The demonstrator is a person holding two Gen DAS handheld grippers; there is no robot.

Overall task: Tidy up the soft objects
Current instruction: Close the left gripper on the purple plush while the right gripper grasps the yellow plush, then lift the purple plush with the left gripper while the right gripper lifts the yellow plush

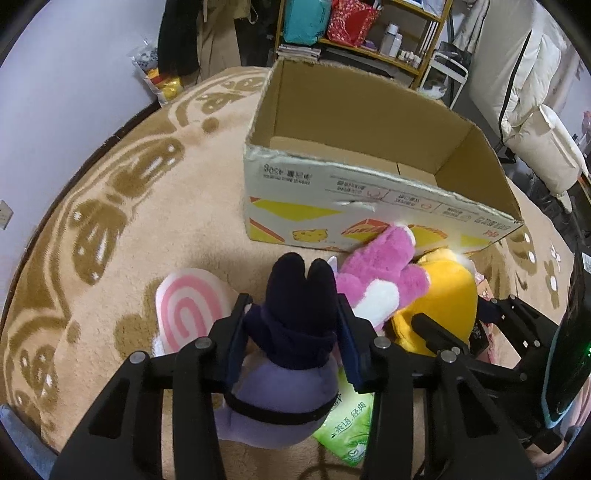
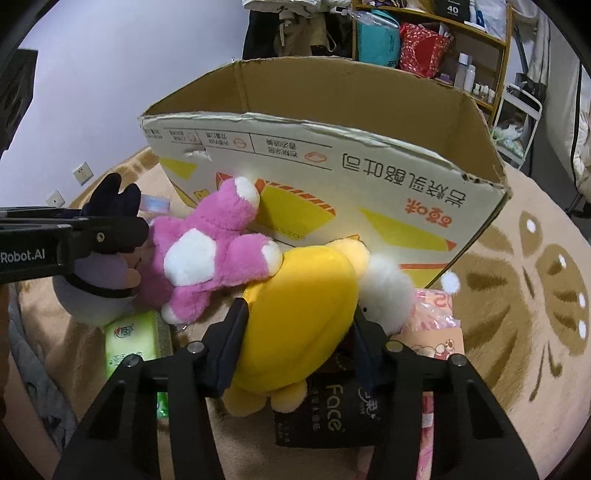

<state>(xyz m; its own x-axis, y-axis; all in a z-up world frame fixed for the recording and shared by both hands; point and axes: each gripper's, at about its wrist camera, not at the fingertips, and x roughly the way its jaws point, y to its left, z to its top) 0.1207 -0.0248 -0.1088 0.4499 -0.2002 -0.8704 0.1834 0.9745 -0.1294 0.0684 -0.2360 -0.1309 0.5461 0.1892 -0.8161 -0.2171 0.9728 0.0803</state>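
Note:
My left gripper (image 1: 293, 325) is shut on a purple plush with dark navy ears (image 1: 295, 306), which also shows in the right wrist view (image 2: 99, 280). My right gripper (image 2: 299, 321) is shut on a yellow plush (image 2: 295, 314), seen in the left wrist view (image 1: 439, 291) too. A pink and white plush (image 2: 218, 254) lies between them, leaning on the open cardboard box (image 1: 369, 206), which stands just ahead (image 2: 332, 158). The part of the box floor that shows looks bare.
A pink-and-white swirl plush (image 1: 188, 310) lies left of my left gripper. A green tissue pack (image 1: 347, 424), a black "Face" pack (image 2: 325, 413) and pink packets (image 2: 436, 321) lie on the beige patterned rug (image 1: 147, 229). Shelves (image 1: 388, 33) and white bedding (image 1: 532, 122) stand behind.

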